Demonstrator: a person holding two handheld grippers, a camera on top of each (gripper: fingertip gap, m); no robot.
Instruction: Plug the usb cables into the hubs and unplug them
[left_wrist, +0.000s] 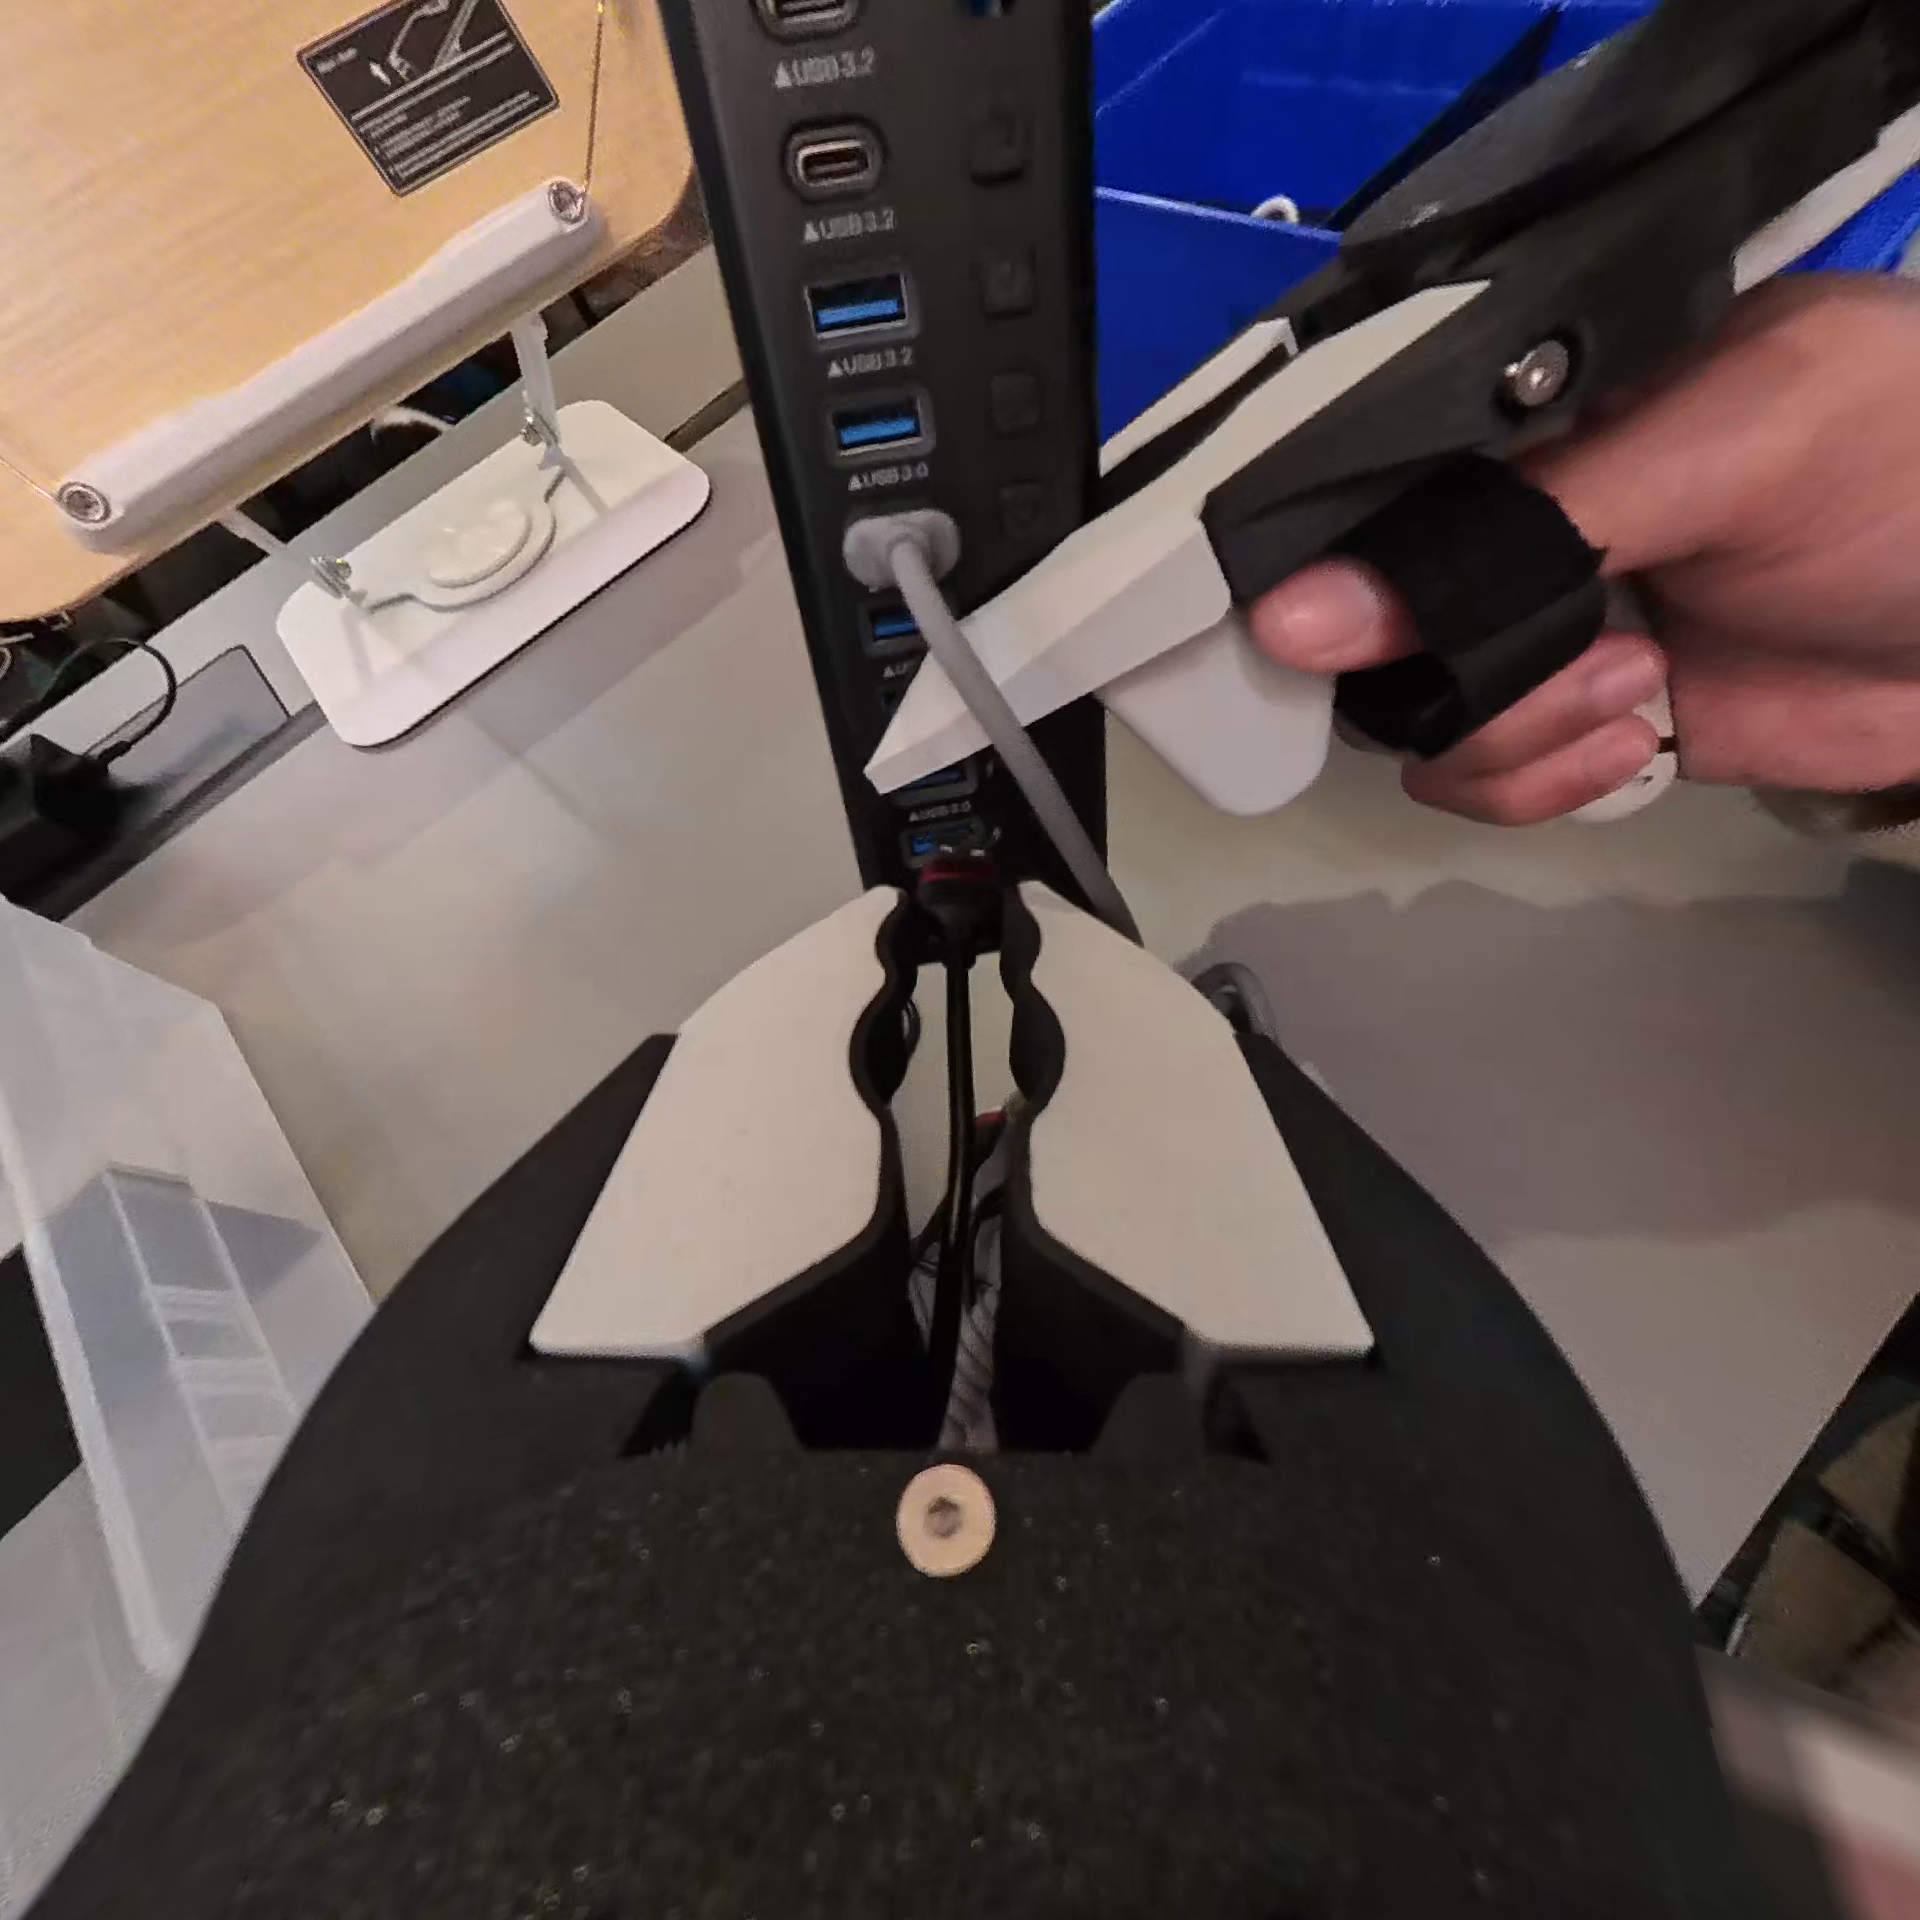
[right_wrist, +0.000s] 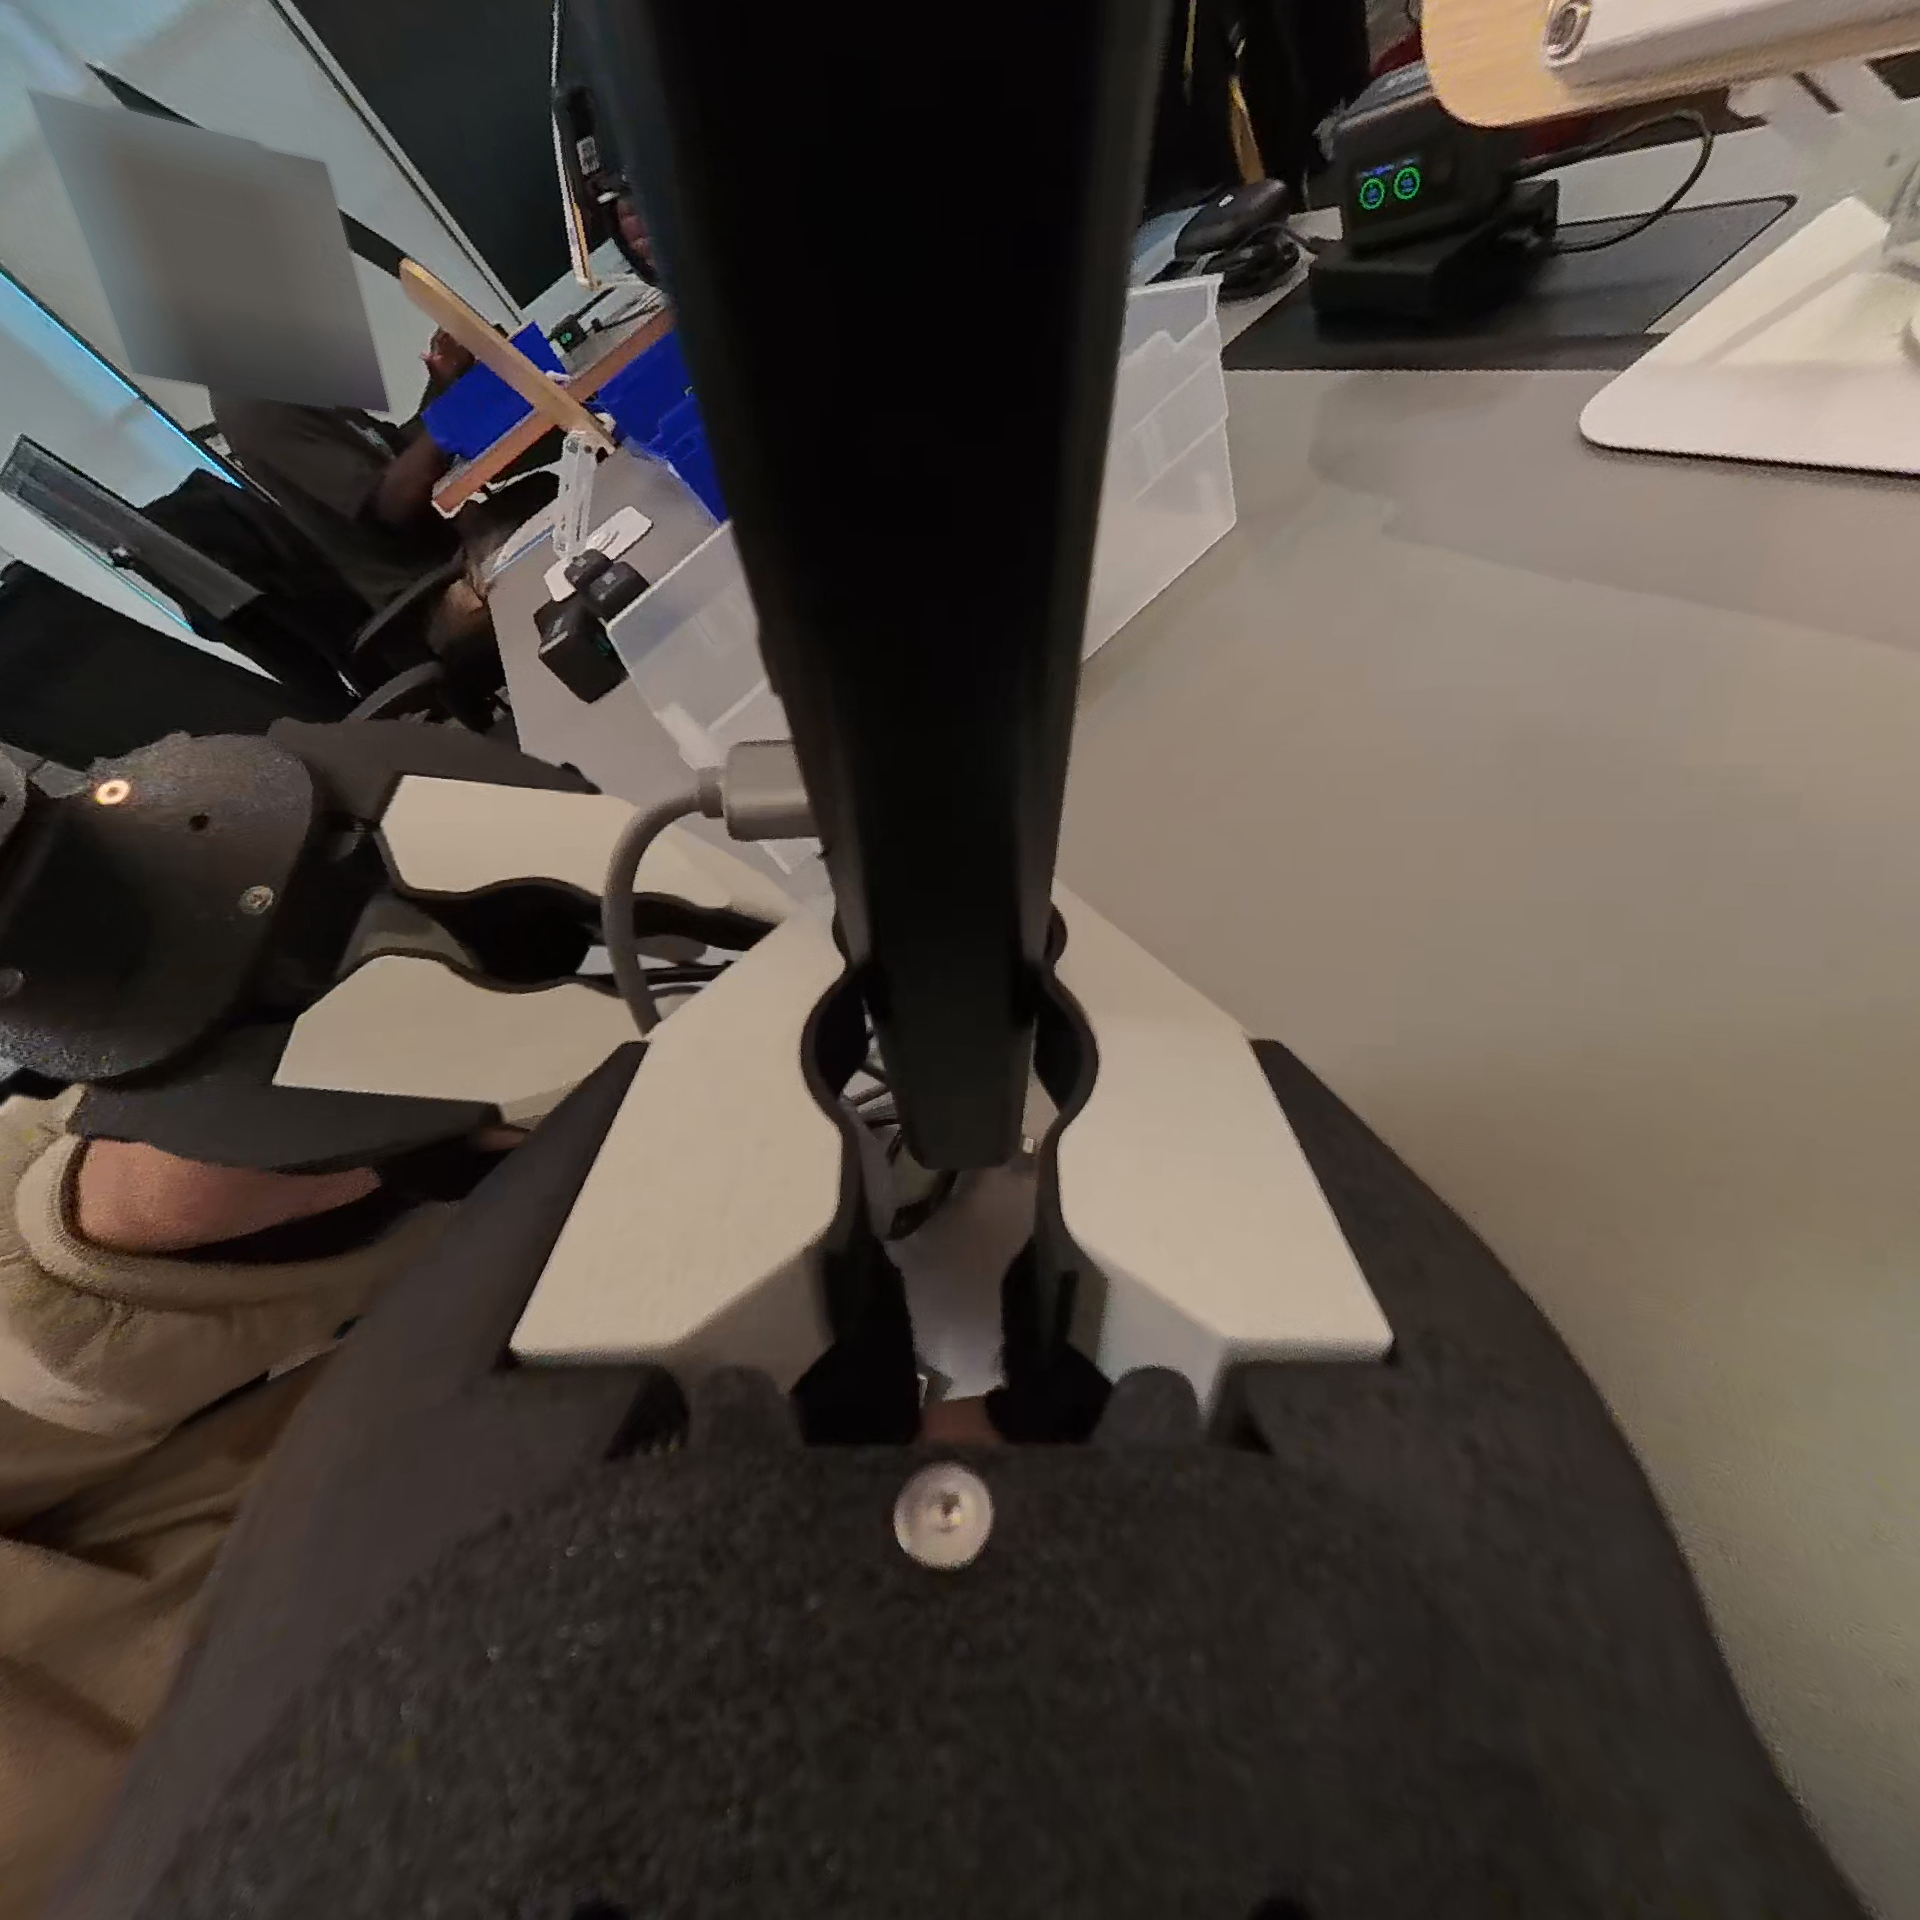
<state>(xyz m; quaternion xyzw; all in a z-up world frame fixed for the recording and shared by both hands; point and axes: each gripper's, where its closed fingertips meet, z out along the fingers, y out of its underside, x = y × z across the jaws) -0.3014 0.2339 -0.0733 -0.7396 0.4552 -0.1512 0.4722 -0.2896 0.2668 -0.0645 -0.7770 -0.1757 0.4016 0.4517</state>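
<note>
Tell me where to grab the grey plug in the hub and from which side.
Grip the grey plug by its short housing, not the cable. It sticks straight out of the black hub's port face, so come head-on, fingers either side of the housing, and pull straight back. The right gripper already clamps the hub.

a pale grey tabletop (right_wrist: 1455, 831) with a soft sheen fills the right of the right wrist view. at its upper right stands a white stand base (right_wrist: 1766, 353) beside a dark mat (right_wrist: 1507, 312). blue bins (left_wrist: 1226, 156) fill the upper right of the left wrist view, a light wood panel (left_wrist: 208, 260) the upper left, a clear plastic box (left_wrist: 125, 1195) the lower left. a seated person (right_wrist: 343, 499) shows far left.
</note>
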